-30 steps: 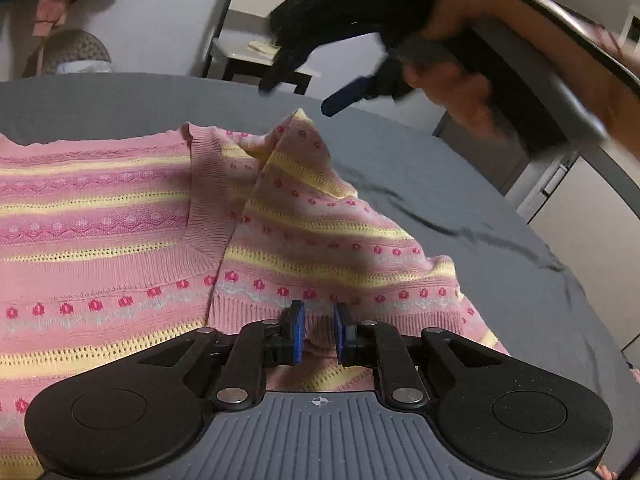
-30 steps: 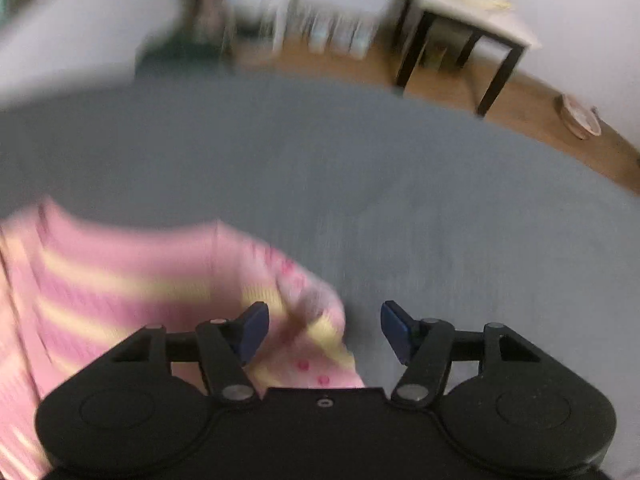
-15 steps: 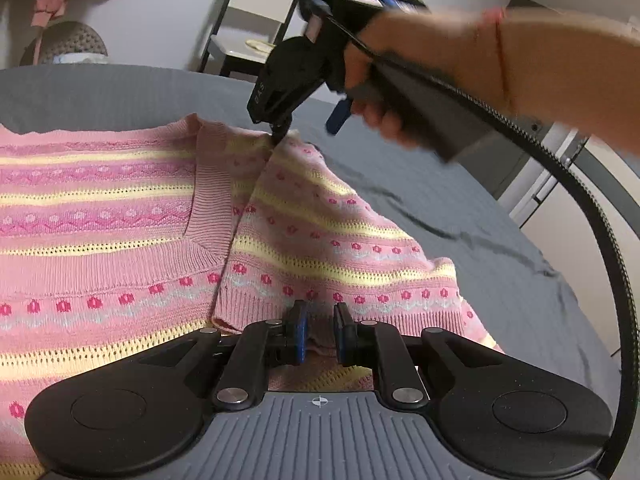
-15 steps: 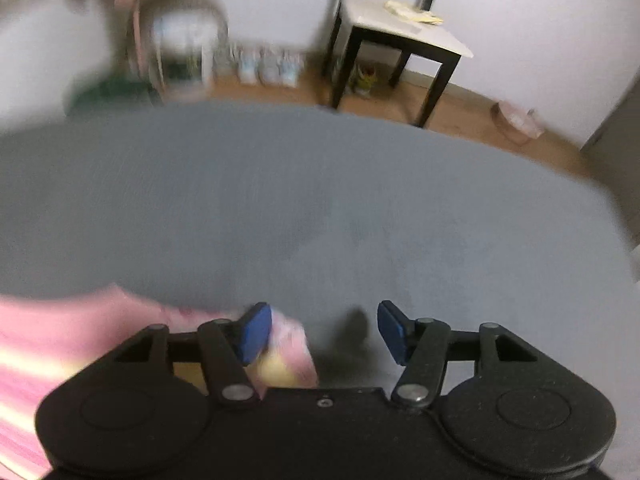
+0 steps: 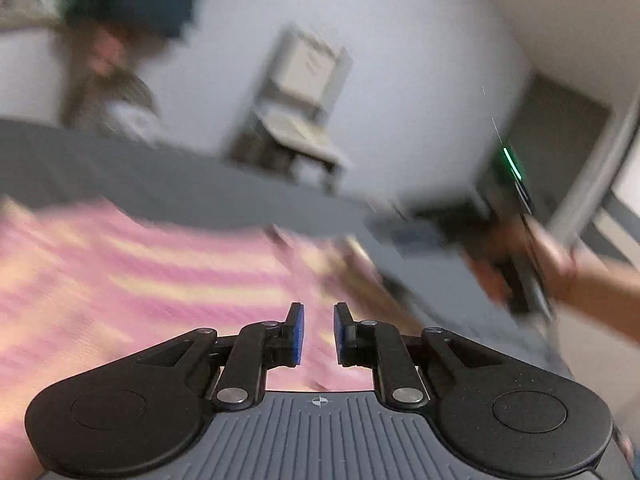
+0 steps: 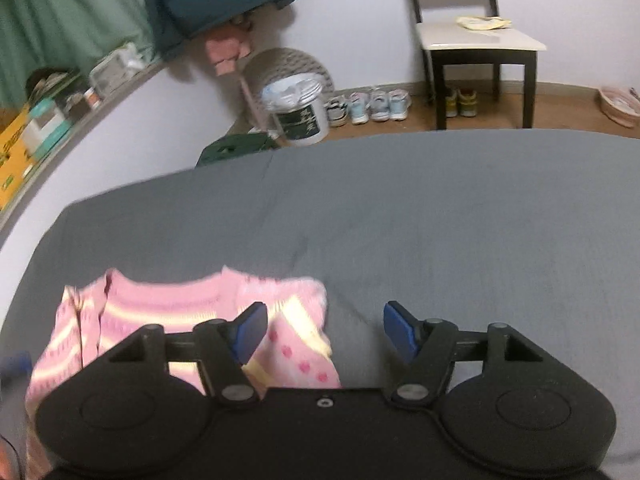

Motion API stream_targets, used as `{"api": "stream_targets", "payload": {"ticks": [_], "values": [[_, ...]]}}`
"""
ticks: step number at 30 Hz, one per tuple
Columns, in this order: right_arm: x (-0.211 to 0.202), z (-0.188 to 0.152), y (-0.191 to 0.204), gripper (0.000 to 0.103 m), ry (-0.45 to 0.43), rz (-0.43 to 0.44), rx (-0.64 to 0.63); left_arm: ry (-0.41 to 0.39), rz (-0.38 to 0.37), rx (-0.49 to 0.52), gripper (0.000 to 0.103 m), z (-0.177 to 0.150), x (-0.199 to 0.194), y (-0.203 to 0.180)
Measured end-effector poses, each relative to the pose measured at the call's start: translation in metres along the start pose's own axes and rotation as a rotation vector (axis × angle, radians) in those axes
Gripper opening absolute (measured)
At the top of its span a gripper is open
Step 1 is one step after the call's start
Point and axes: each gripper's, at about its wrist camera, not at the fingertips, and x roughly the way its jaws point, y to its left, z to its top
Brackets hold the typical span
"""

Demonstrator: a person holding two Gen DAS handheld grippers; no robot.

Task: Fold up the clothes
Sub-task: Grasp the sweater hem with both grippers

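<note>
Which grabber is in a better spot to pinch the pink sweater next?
Probably the right gripper: it is wide open with the pink sweater's folded edge just inside its left finger. The left gripper is only narrowly open and blurred.

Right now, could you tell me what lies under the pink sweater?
The pink sweater lies on the grey sheet, which shows all around it. Anything beneath the knit itself is covered.

Your left gripper (image 5: 318,334) points forward with its blue-padded fingers (image 5: 297,332) standing parallel and a narrow gap between them. Your right gripper (image 6: 325,330) has its jaws spread wide, nothing between the pads. In the blurred left wrist view, your right hand (image 5: 516,268) wraps the right gripper's handle, bare forearm stretching to the right edge.
</note>
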Motion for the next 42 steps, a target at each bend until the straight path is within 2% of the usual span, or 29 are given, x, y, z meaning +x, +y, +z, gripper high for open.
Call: {"api": "stream_targets", "payload": {"ticks": [4,6,8,11,13,16,19,23,26,27,31,36,37,38,40,42], "values": [[0.002,-0.006,-0.003,0.051,0.009,-0.003,0.035,-0.048,0.162,-0.031,0.014,0.025,-0.032,0.062],[0.002,-0.008,0.001,0.051,0.009,-0.003,0.042,-0.072,0.242,-0.047,0.015,0.037,-0.048,0.092],[0.008,-0.007,0.004,0.051,0.013,-0.008,0.039,-0.072,0.237,-0.121,0.015,0.046,-0.046,0.120],[0.016,-0.006,0.006,0.051,0.020,-0.005,0.039,-0.071,0.162,-0.234,0.015,0.055,-0.038,0.155],[0.021,-0.005,0.009,0.051,0.029,-0.008,0.035,-0.063,0.140,-0.277,0.015,0.056,-0.027,0.168],[0.031,-0.004,0.015,0.051,0.047,-0.022,0.019,-0.053,0.238,-0.231,0.015,0.057,-0.008,0.169],[0.039,-0.004,0.019,0.051,0.048,-0.019,0.014,-0.035,0.260,-0.240,0.015,0.058,0.010,0.174],[0.050,-0.004,0.021,0.051,0.054,-0.032,0.011,-0.037,0.178,-0.306,0.015,0.057,0.025,0.180],[0.055,-0.003,0.023,0.050,0.045,-0.040,0.010,-0.012,0.172,-0.318,0.015,0.053,0.037,0.179],[0.056,-0.003,0.024,0.048,0.039,-0.043,0.009,-0.011,0.180,-0.321,0.015,0.051,0.041,0.177],[0.056,-0.004,0.030,0.017,0.032,-0.048,-0.011,0.006,0.226,-0.301,0.015,0.048,0.057,0.171],[0.050,-0.007,0.039,0.010,0.010,-0.058,-0.039,0.035,0.308,-0.229,0.014,0.056,0.062,0.154],[0.045,-0.008,0.041,0.010,-0.010,-0.053,-0.049,0.036,0.321,-0.225,0.007,0.057,0.062,0.150],[0.038,-0.010,0.044,0.010,-0.030,-0.053,-0.061,0.038,0.334,-0.220,0.007,0.059,0.062,0.146],[0.023,-0.013,0.050,0.010,-0.064,-0.040,-0.088,0.012,0.332,-0.215,0.006,0.060,0.056,0.141],[-0.003,-0.031,0.053,0.010,-0.098,-0.011,-0.115,-0.052,0.319,-0.218,0.006,0.061,0.043,0.137]]}}
